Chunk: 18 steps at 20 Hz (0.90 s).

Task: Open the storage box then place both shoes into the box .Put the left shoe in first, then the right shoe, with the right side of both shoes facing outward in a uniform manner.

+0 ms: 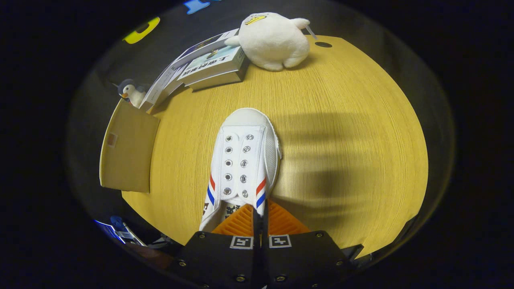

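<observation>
A white canvas shoe point(245, 160) with metal eyelets and red and blue side stripes hangs over the wooden table point(353, 160), toe pointing away from me. My gripper point(260, 212) is shut on the shoe, both fingers pressed together on the right side wall of its collar. A brown cardboard storage box point(127, 150) stands at the table's left edge, its flat panel facing me; I cannot tell whether it is open.
A white duck plush point(273, 40) sits at the far side of the table beside a stack of books point(209, 66). A small penguin toy point(130, 93) stands behind the box. The shoe and my arm cast shadows on the wood to the right.
</observation>
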Tool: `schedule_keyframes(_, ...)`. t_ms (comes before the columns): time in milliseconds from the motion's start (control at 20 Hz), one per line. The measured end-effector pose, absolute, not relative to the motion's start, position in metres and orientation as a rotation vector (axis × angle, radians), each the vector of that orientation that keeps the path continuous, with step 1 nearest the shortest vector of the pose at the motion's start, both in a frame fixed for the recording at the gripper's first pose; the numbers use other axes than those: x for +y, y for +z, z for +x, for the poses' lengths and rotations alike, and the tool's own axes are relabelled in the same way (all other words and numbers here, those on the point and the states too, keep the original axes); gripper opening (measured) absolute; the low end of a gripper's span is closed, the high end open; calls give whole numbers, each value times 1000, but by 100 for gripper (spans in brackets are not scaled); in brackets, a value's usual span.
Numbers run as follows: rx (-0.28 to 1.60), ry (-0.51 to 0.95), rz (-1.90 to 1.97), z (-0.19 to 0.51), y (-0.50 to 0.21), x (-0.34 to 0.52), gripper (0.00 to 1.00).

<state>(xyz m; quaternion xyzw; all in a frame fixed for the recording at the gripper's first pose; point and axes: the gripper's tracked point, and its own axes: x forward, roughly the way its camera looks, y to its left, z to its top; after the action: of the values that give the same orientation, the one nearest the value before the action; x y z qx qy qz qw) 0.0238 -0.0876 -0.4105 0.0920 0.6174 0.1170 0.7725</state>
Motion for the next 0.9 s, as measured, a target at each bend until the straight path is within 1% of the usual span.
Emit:
schedule_keyframes(200,1325,273,265,22,-386,-68,0)
schedule_keyframes(550,1287,272,227,27,-341,-45,0)
schedule_keyframes(900,1277,350,253,35,-292,2,0)
